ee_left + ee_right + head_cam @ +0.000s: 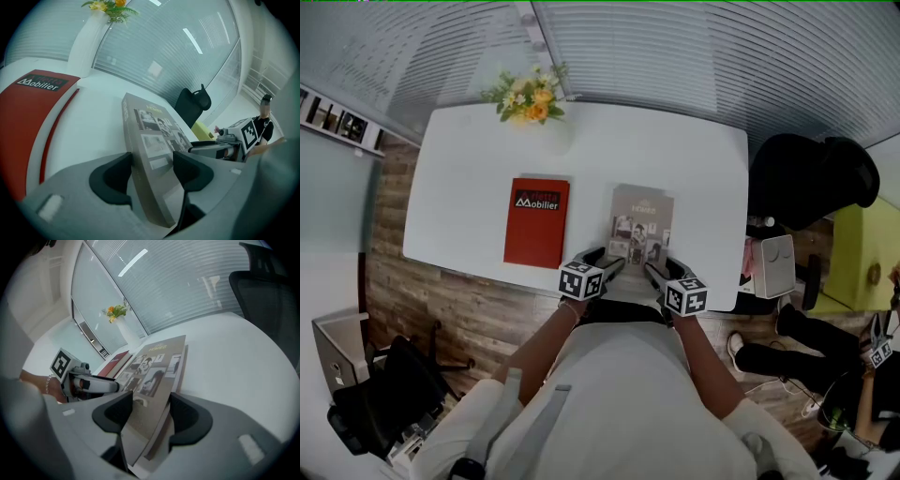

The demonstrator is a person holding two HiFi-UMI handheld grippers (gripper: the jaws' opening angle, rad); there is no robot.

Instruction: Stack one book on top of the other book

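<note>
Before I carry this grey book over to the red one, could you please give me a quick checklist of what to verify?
1. Left gripper closed on the grey book's near edge: ok.
2. Right gripper closed on the same edge: ok.
3. Red book lying flat, nothing on its cover: ok.
4. Table between the two books bare: ok.
5. Flowers well away, at the far edge: ok.
6. Grey book lifted clear of the table: cannot tell.
</note>
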